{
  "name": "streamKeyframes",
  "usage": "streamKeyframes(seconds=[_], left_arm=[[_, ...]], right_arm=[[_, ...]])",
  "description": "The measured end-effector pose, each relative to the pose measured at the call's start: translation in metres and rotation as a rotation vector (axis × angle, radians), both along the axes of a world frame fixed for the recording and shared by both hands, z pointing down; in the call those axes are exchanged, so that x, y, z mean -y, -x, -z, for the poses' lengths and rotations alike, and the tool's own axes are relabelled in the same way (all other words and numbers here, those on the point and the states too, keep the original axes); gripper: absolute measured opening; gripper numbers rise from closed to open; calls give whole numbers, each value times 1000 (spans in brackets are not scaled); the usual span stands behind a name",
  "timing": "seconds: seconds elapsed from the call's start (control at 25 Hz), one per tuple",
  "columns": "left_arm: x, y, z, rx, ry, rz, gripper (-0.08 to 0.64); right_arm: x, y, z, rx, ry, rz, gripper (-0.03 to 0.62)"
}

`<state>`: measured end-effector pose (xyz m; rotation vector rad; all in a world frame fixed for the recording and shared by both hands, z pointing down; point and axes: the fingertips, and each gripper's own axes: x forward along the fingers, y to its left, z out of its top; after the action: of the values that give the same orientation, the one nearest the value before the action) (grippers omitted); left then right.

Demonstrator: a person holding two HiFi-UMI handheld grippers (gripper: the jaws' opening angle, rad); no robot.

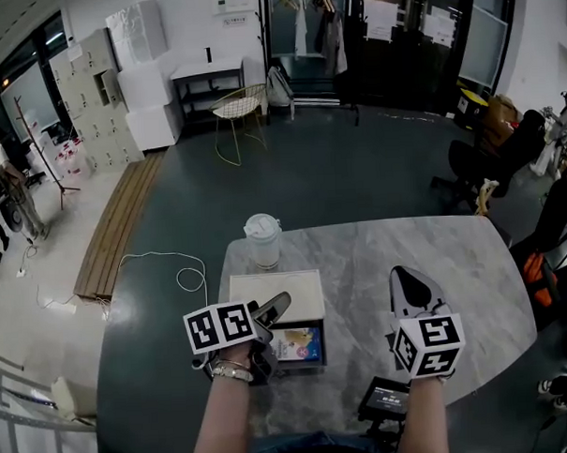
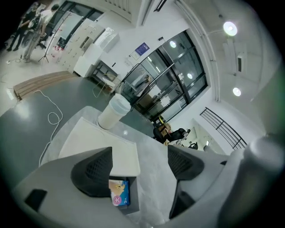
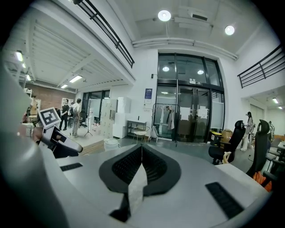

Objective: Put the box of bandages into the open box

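Observation:
The open box point(image 1: 317, 346) is a dark tray with its white lid point(image 1: 275, 294) folded back flat on the marble table point(image 1: 454, 260). The blue and cream box of bandages point(image 1: 296, 343) lies inside the tray. My left gripper point(image 1: 267, 312) hovers just over the tray's left edge, open and holding nothing. In the left gripper view the box of bandages point(image 2: 119, 197) shows in the tray between and below the spread jaws of the left gripper point(image 2: 140, 161). My right gripper point(image 1: 410, 288) is off to the right over bare table, shut and empty. In its own view the right gripper point(image 3: 141, 161) has its jaws pressed together.
A white lidded cup point(image 1: 263, 241) stands just beyond the lid, also seen as a lidded cup point(image 2: 112, 111) in the left gripper view. A small black device point(image 1: 385, 399) lies at the table's near edge. Chairs, a bench and people stand on the floor around.

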<state>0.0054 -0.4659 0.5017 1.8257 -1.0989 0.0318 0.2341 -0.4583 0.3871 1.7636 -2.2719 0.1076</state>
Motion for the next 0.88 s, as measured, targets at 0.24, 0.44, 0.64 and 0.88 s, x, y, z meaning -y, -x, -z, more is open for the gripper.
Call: streamKeyframes(seconds=[0.24,0.44,0.64,0.88], left_arm=[[10,16,64,-30,-206,37,397],[11,22,116,10,-404,53,397],[5,31,153,77,-572,87,394],[-4,56,185,230,-737,187,242]], right_arm=[[-1,-4,15,-2,-31,0,26],[-1,-6,28,11,-57,2,26],[-2,2,39,18,-80,28,26],[-4,8,49,39,-118,58,26]])
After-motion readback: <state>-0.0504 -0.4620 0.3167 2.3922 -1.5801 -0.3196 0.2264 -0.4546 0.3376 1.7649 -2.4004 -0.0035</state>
